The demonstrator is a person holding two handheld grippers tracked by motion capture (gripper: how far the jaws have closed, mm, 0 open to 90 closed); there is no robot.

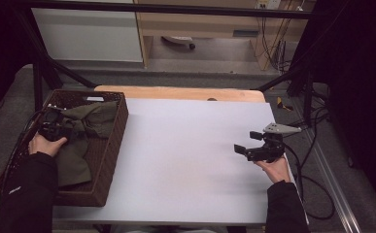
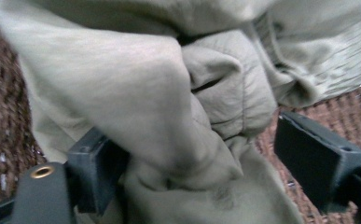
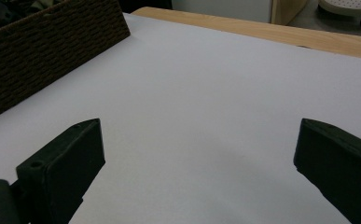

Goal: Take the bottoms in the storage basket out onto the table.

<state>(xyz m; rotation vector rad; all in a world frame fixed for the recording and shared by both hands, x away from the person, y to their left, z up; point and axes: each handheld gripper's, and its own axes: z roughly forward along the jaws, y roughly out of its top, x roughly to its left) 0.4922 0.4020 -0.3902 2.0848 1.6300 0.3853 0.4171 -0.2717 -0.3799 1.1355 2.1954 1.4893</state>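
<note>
Cloth [image 2: 169, 116] folds between left tool's [image 2: 201, 172] parted jaws, close up.

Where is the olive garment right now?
In the high view the olive garment lies crumpled inside the brown wicker basket at the table's left edge, with the left gripper at its folds.

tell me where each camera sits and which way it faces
High view: above the person's side, looking forward and down at the white table; both forearms show, left gripper in the brown woven basket, right gripper over the table.
Left gripper view: rides that gripper, facing the crumpled olive-green cloth garment; open jaws straddle it.
Right gripper view: rides that gripper, facing across the table; open jaws, nothing between.
Shared: the basket appears in all three.
</note>
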